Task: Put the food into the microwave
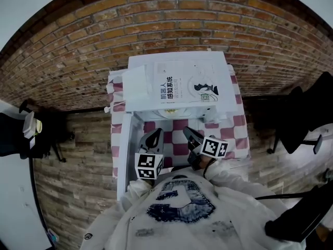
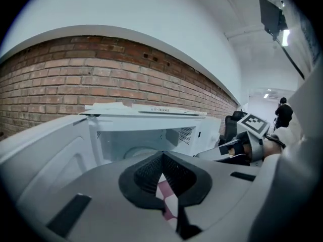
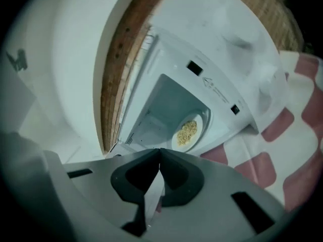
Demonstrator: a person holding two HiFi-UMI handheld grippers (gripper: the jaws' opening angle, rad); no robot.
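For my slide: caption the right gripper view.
Right gripper, jaws shut, faces the open microwave with a plate of food inside.

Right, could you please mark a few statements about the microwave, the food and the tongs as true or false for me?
1. The door of the microwave stands open. True.
2. The plate of food sits on the tablecloth outside. False: it is inside the microwave.
3. The right tongs grip the plate. False: they are shut on nothing and apart from it.
4. A book lies on top of the microwave. True.
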